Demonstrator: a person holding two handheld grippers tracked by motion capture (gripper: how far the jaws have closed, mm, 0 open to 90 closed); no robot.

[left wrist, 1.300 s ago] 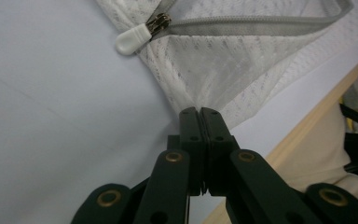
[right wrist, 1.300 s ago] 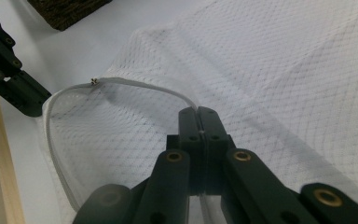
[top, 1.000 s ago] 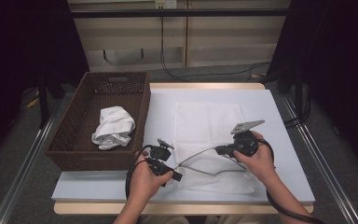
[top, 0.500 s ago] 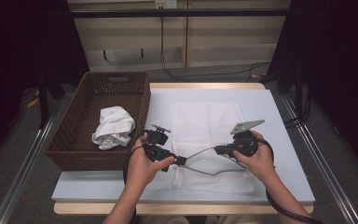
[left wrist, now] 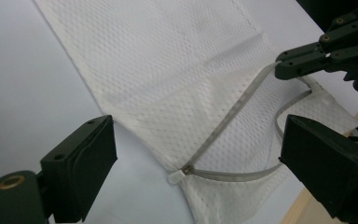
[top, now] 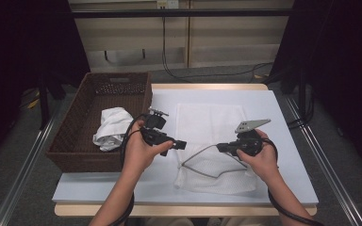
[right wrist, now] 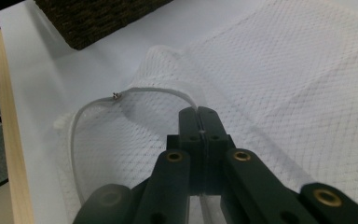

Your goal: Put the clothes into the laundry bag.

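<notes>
A white mesh bag (top: 212, 127) lies flat on the pale blue table (top: 283, 155); its grey zipper band (top: 202, 151) arches up from the near end. My right gripper (top: 220, 148) is shut on that band (right wrist: 158, 91), with the jaws (right wrist: 199, 116) pressed together over it. My left gripper (top: 181, 144) hovers above the table at the bag's left side. Its jaws have just been opening and stand wide, nothing held between them (left wrist: 200, 163). Below them in the left gripper view are the mesh (left wrist: 168, 70) and the zipper's end (left wrist: 186, 170), with the right gripper (left wrist: 282, 65) beyond.
A dark wicker basket (top: 89, 160) stands on the table's left with a crumpled white cloth (top: 111, 132) inside. The table's wooden front edge (top: 179, 209) runs close under both forearms. Cables trail from both grippers.
My left gripper has opened, risen and moved away from the near edge, off the zipper's left end. The right hand has kept still, gripping the band.
</notes>
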